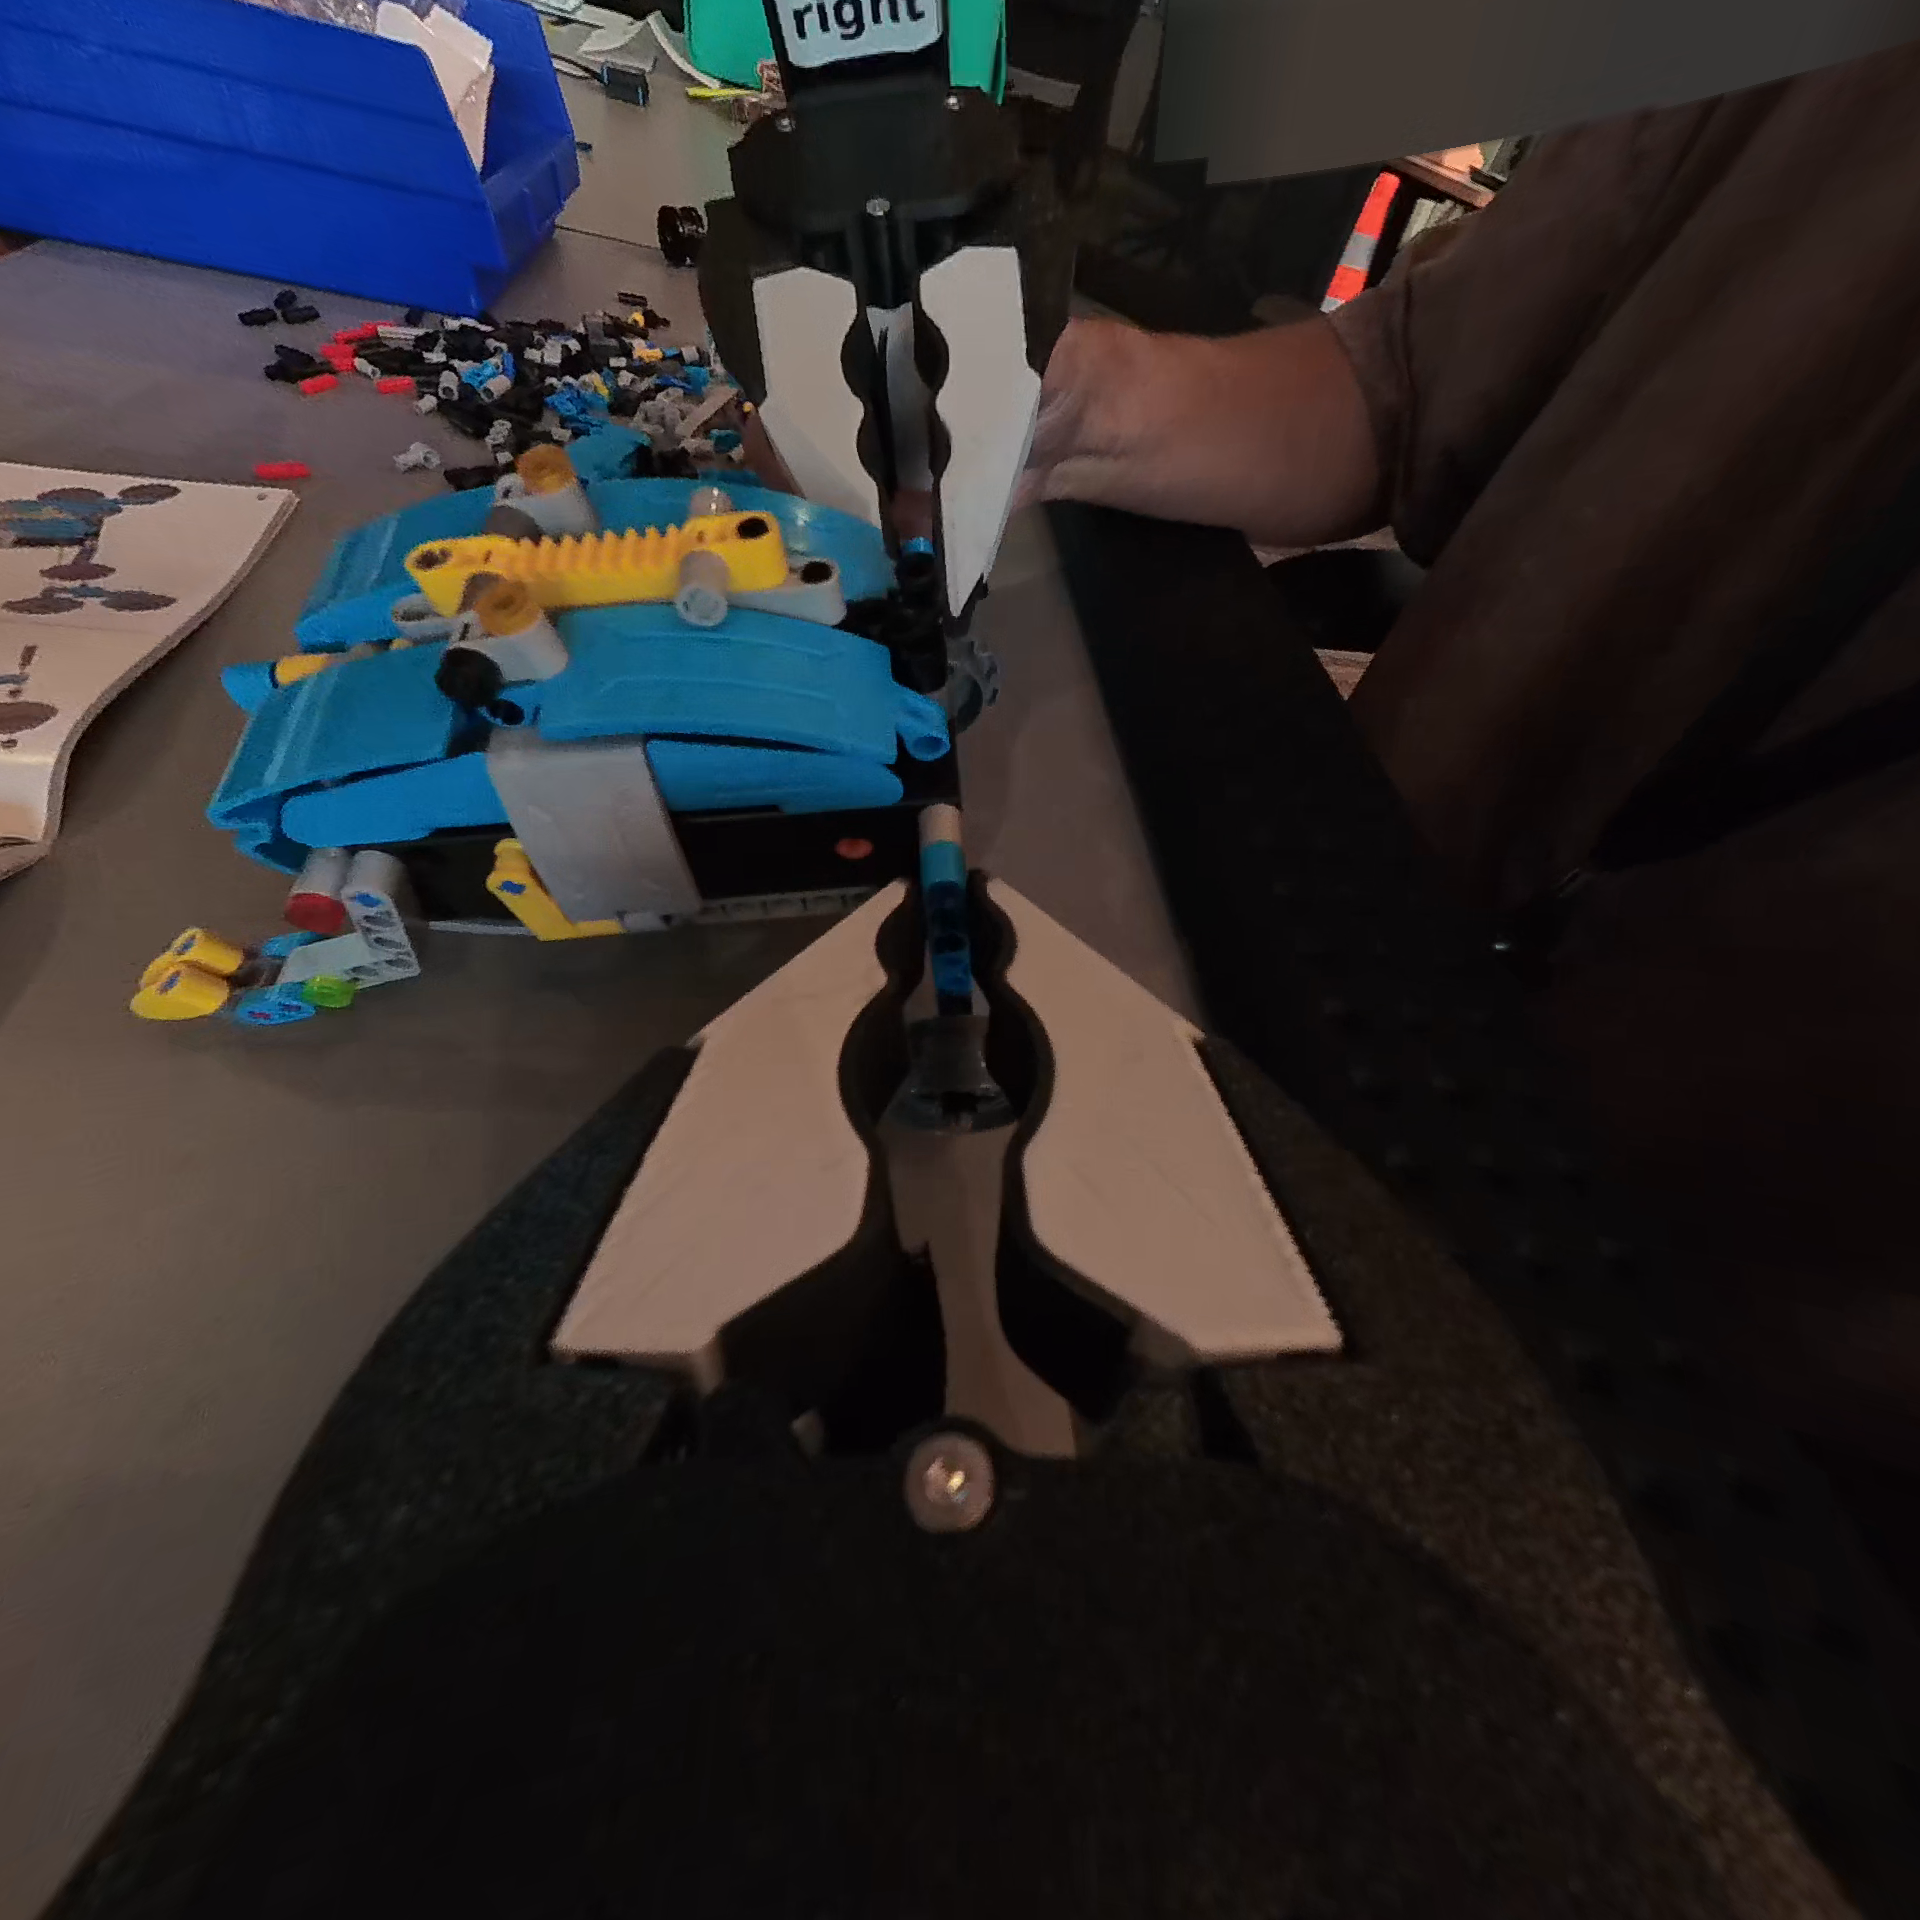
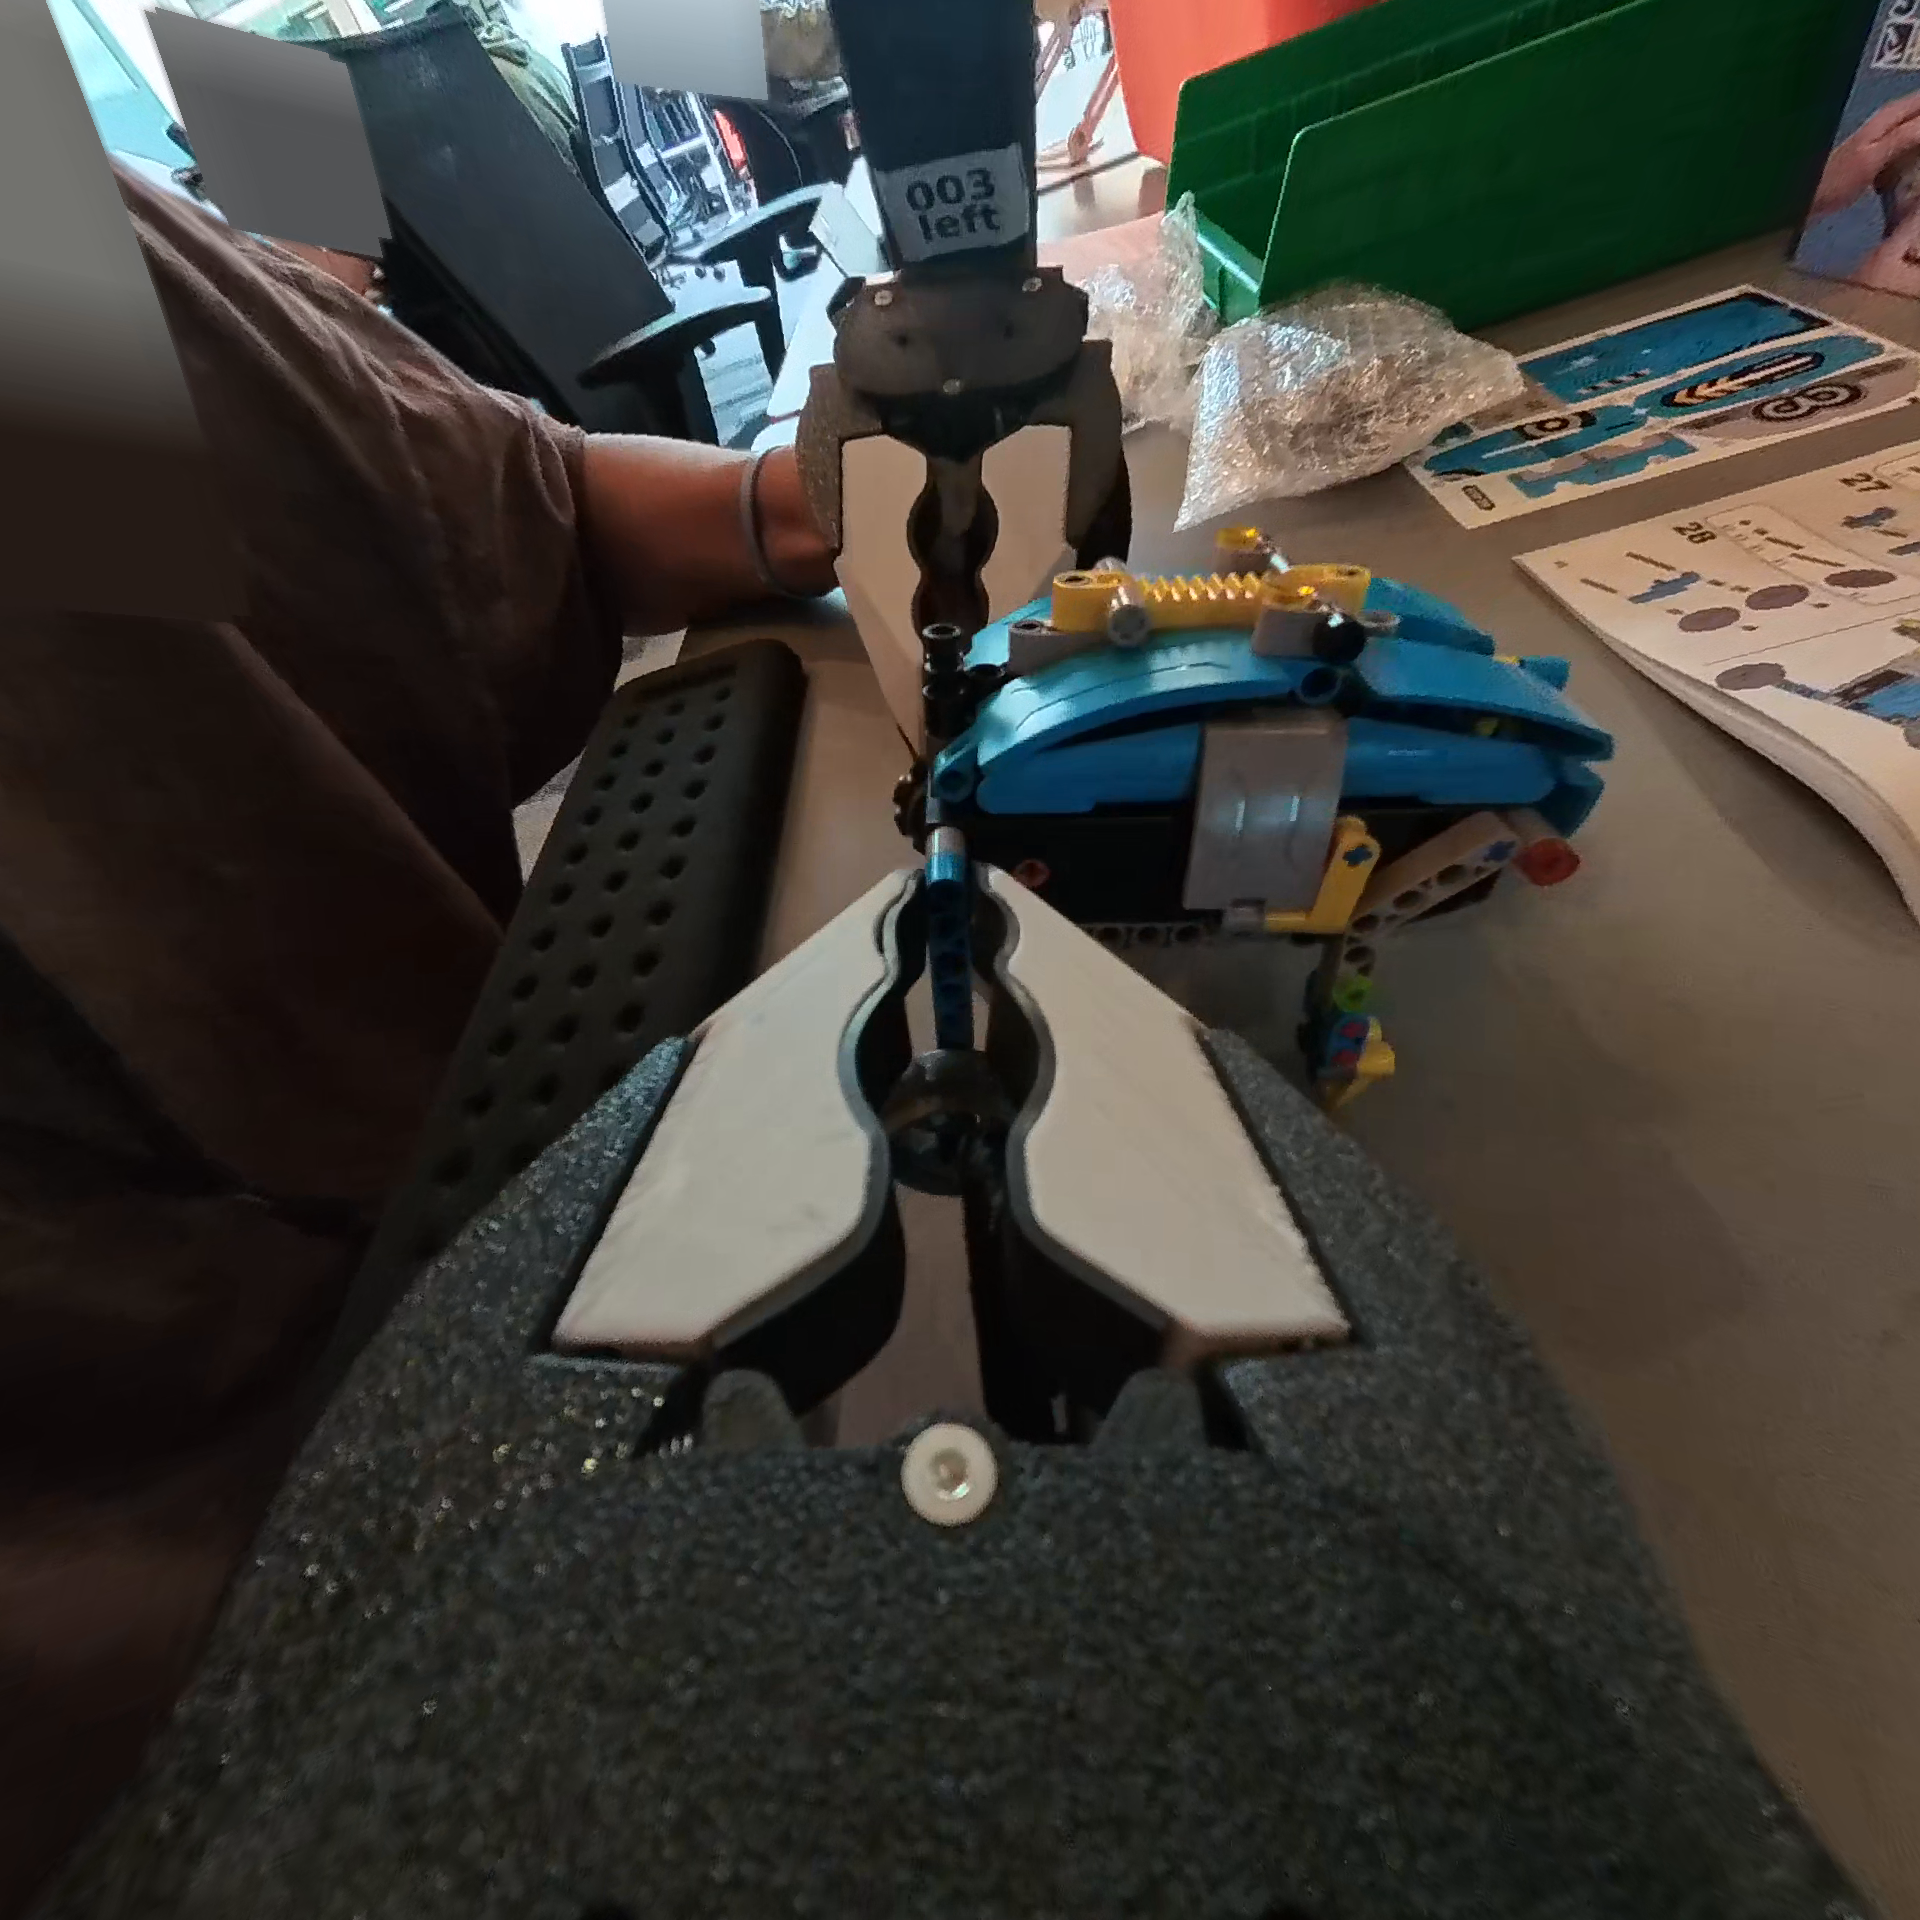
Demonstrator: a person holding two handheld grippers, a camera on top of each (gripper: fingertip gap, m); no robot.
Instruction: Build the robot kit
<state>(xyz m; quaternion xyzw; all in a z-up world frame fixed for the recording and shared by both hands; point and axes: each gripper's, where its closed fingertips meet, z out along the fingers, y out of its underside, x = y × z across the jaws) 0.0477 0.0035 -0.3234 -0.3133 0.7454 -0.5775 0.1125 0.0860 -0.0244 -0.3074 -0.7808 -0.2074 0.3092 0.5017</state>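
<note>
Counter: grey counter [image 1: 156,1195], cluttered; the brick model [image 1: 582,686] is our landmark, sitting mid-counter.
Model: curved blue panels, yellow toothed rack [image 1: 603,556] on top, grey band round a black base.
Left tongs: left tongs [image 1: 948,935] clenched on a thin blue beam [image 1: 945,930] at the model's near corner; black round hub behind it.
Right tongs: right tongs [image 2: 951,935] clamped on a blue beam [image 2: 951,966] at the model's corner, facing the left tongs across it.
Behind model: loose small pieces [image 1: 499,374], blue bin [image 1: 281,145].
Beside model: open instruction booklet [image 2: 1766,665], bubble wrap [image 2: 1340,405], green bin [image 2: 1538,156].
</note>
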